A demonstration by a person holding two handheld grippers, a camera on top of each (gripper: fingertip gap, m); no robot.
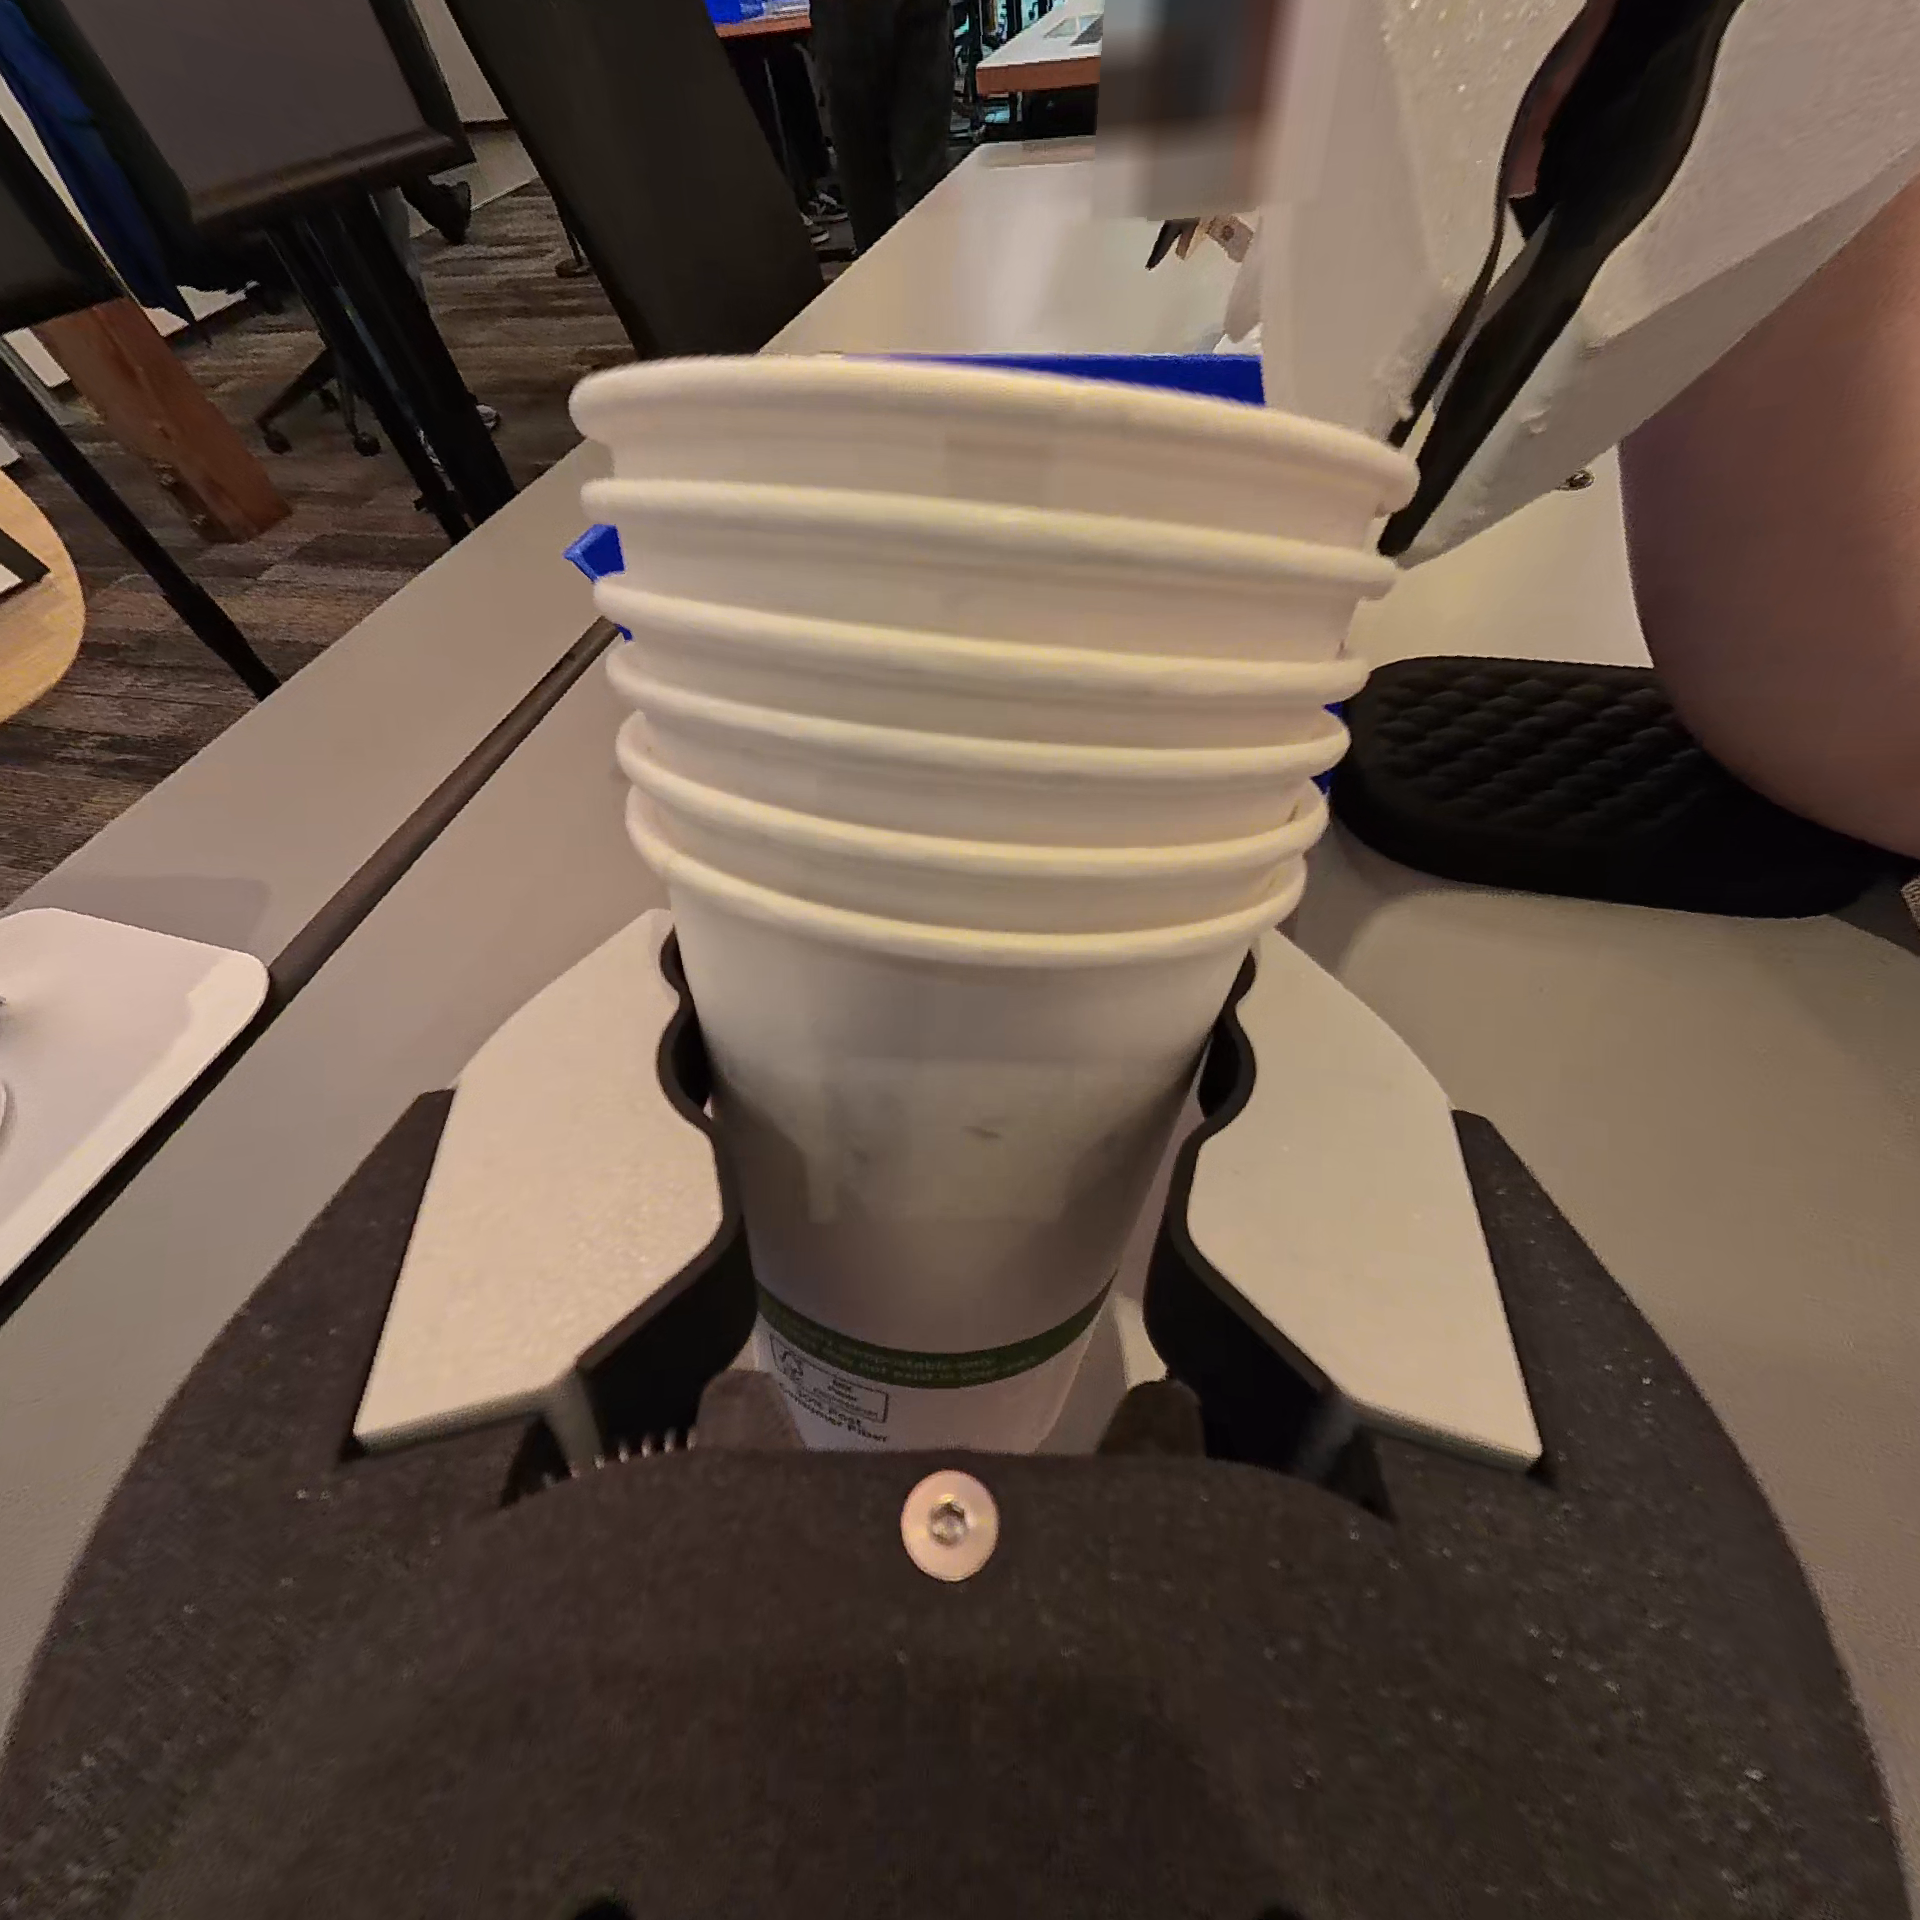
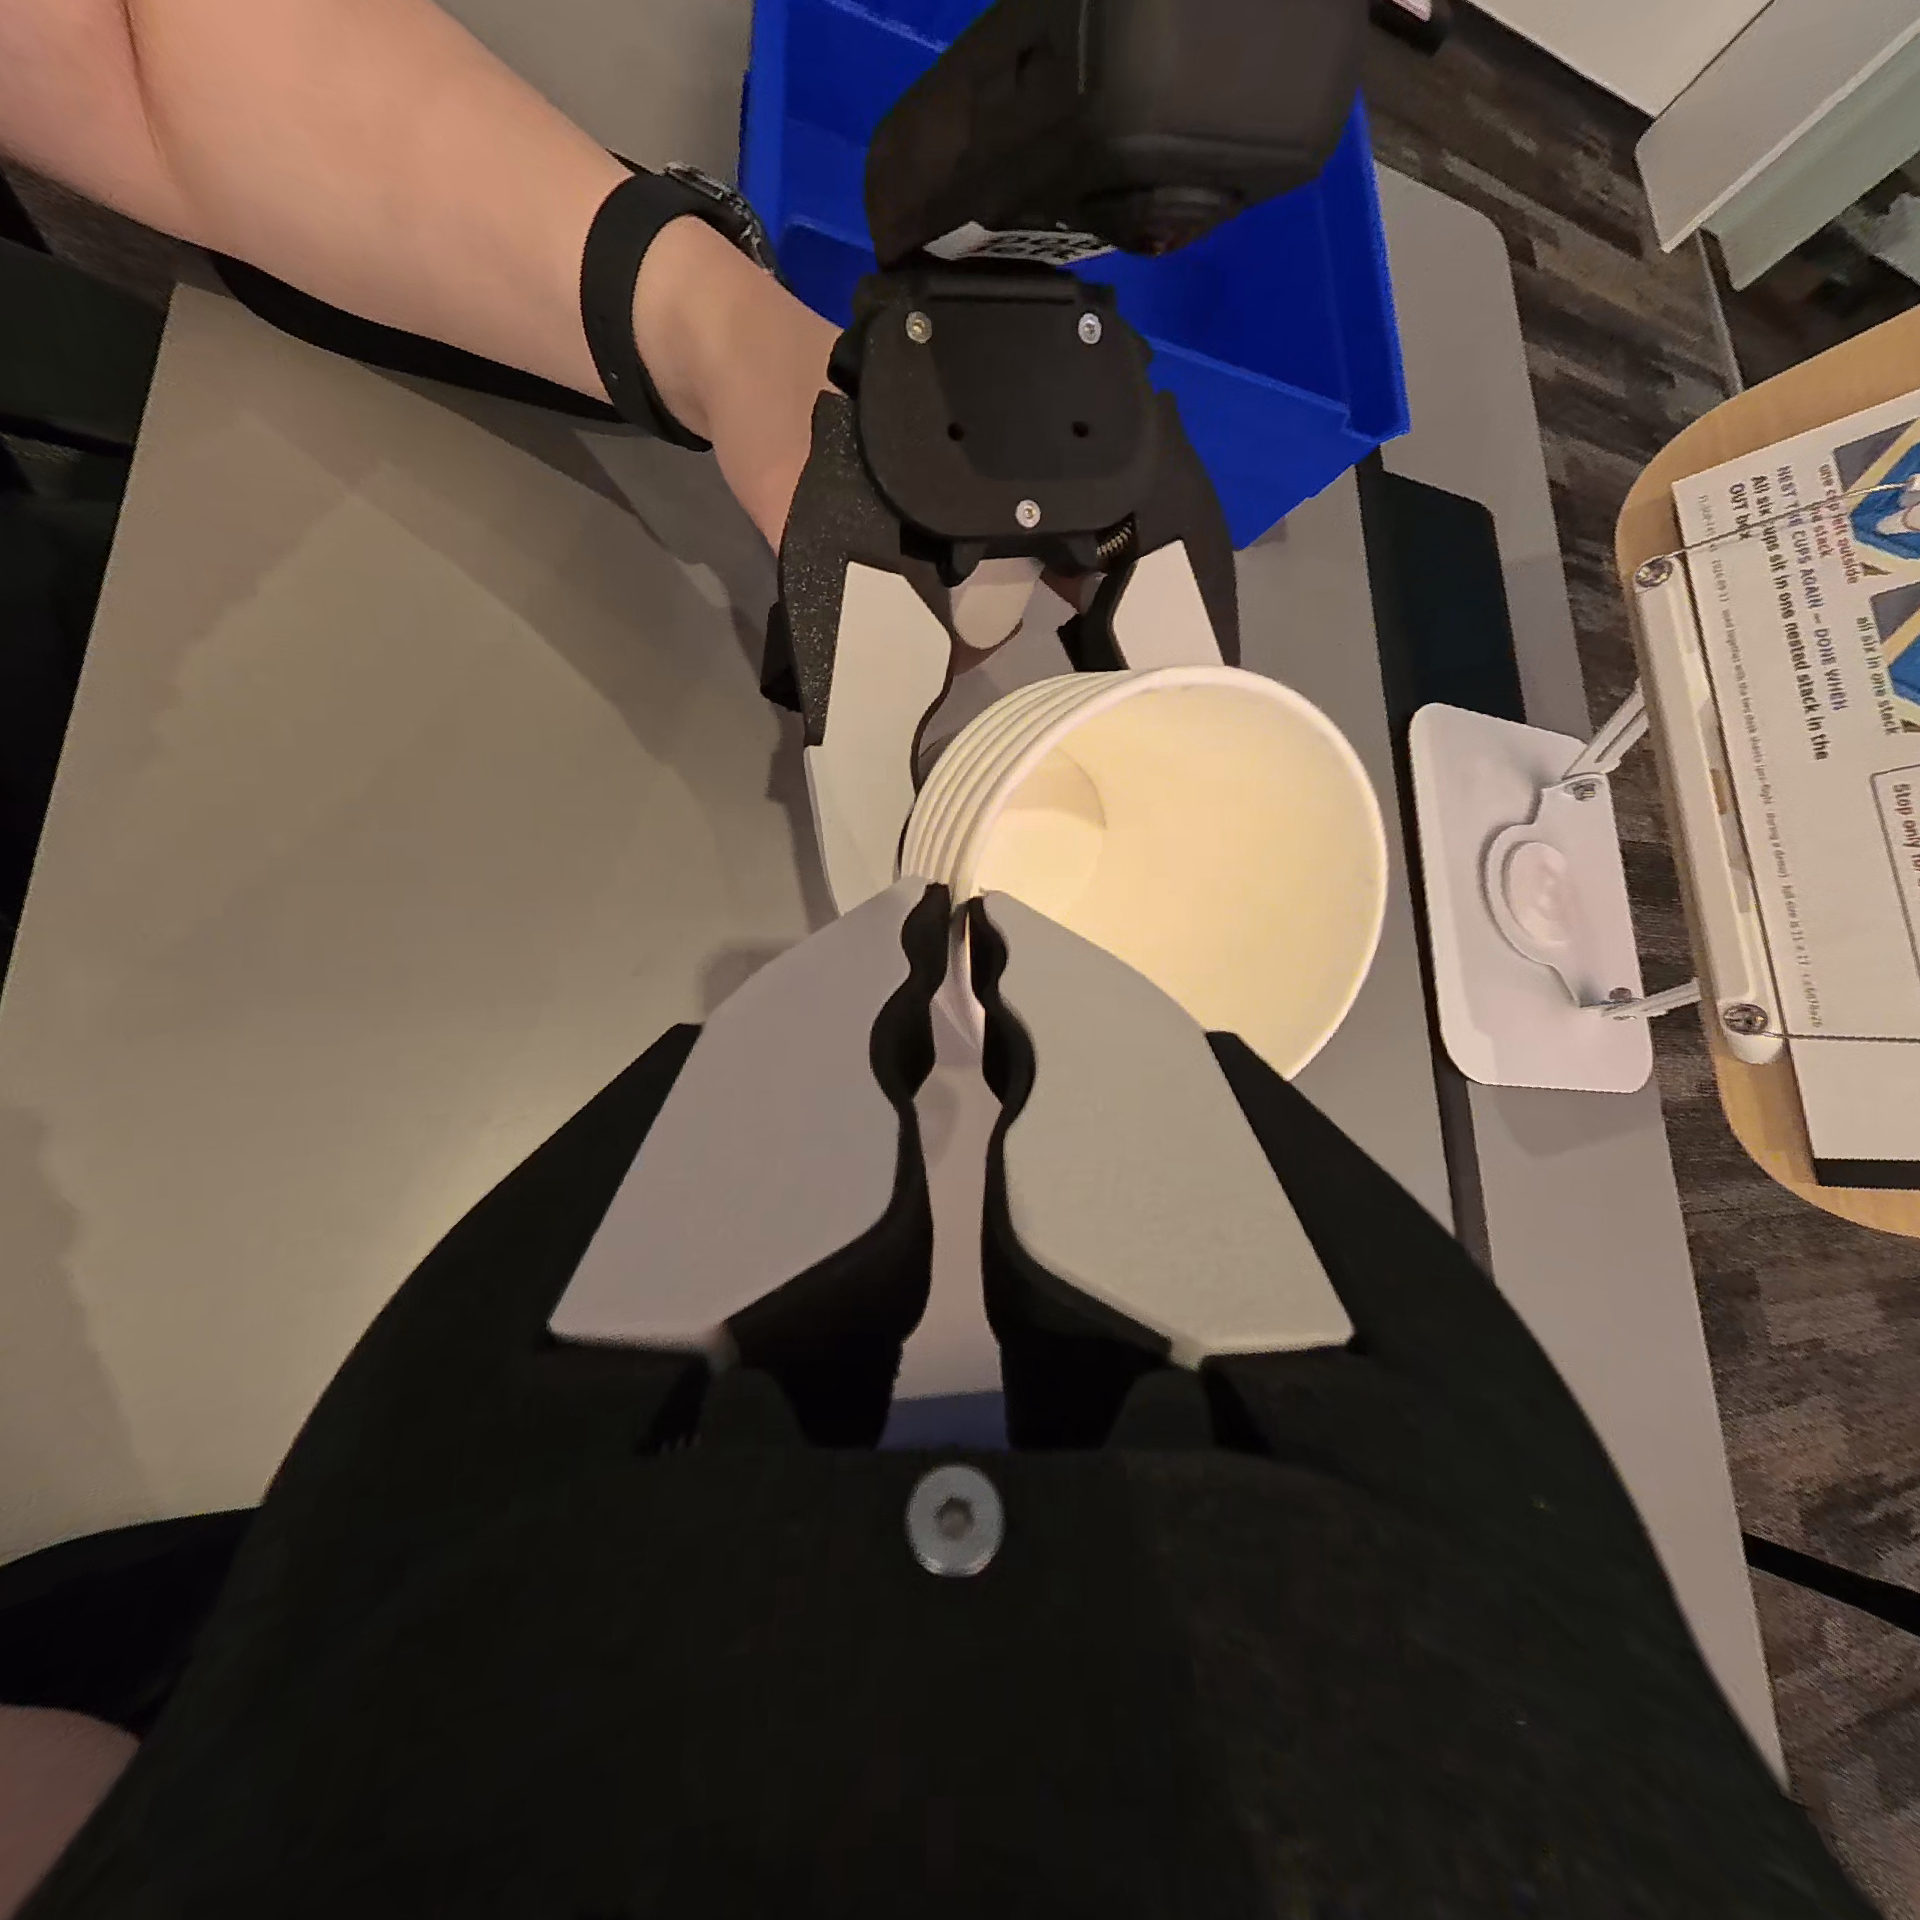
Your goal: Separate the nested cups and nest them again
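Above the grey table [image 2: 416,727], the left gripper [image 1: 956,1174] is clamping the nested cups [image 1: 966,665] by the outermost cup's body, while the right gripper [image 2: 958,914] is pinching the top rim, seemingly to pull one free.

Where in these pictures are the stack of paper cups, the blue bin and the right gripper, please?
stack of paper cups [image 1: 966,1091], left wrist view, on the bottom cup's bare wall.
blue bin [image 2: 1278,343], right wrist view, on its near side wall.
right gripper [image 2: 958,909], right wrist view, between its fingertips, pinching the top cup's rim.
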